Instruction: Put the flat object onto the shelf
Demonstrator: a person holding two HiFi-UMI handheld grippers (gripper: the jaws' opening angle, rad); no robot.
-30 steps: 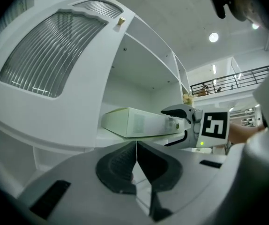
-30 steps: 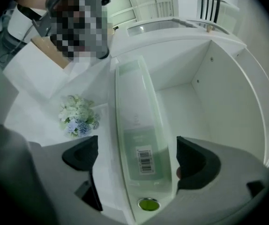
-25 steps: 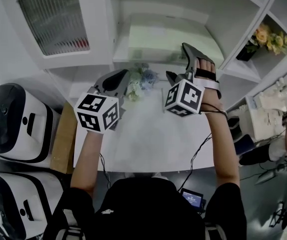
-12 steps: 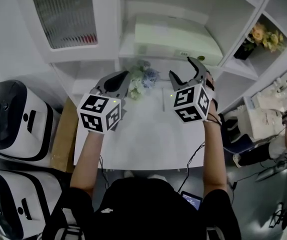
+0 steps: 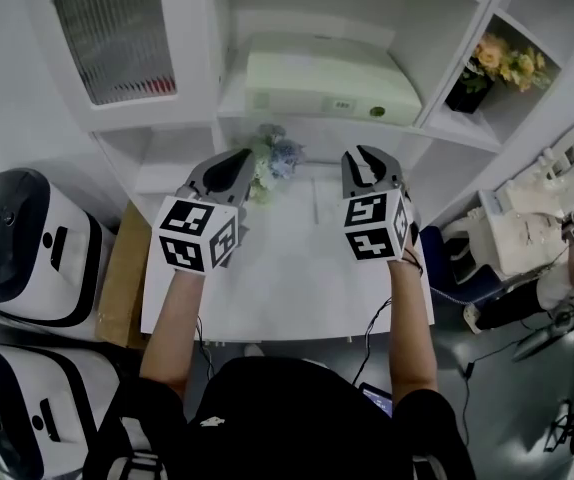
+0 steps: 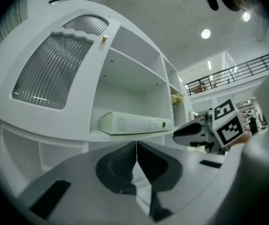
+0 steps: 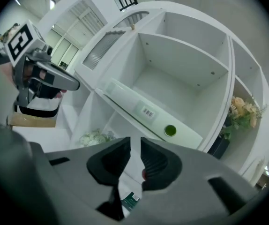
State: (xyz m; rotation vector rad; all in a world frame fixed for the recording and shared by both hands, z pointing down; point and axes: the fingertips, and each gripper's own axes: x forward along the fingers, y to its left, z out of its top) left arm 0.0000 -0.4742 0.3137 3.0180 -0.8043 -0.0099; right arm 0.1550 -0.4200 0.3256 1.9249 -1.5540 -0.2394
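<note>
White built-in shelf unit (image 5: 217, 58) fills the top of the head view, with a white table top (image 5: 267, 278) below it at centre. Step: placing looks finished, so this reads as the stage right after release.

Flat pale green-white plastic box (image 5: 327, 73) lies on the middle shelf board, upper centre of the head view. It rests flat side down with its long edge along the board's front. No gripper touches it.

Looks: a low, wide slab with a smooth pale top. The front edge carries a small barcode sticker and a round green dot toward its right end, both clear in the right gripper view. It seems level and supported by the board, though the back edge is hard to check.

Left dark grey two-jaw gripper (image 5: 229, 168) hovers over the table, left of centre, fingers pressed together with nothing between. Right dark grey two-jaw gripper (image 5: 365, 163) sits right of centre, below the box and apart from it. Its jaws have just been closing and now stand nearly together, a thin slit left, empty.

Next move, as a judgement: nothing is left to carry. Both grippers only need to draw off toward the bottom of the frame. They should avoid clipping the shelf edge or the small pale flower bunch (image 5: 272, 156) under the shelf between them. If the box overhangs at all, a light push back would settle it.
</note>
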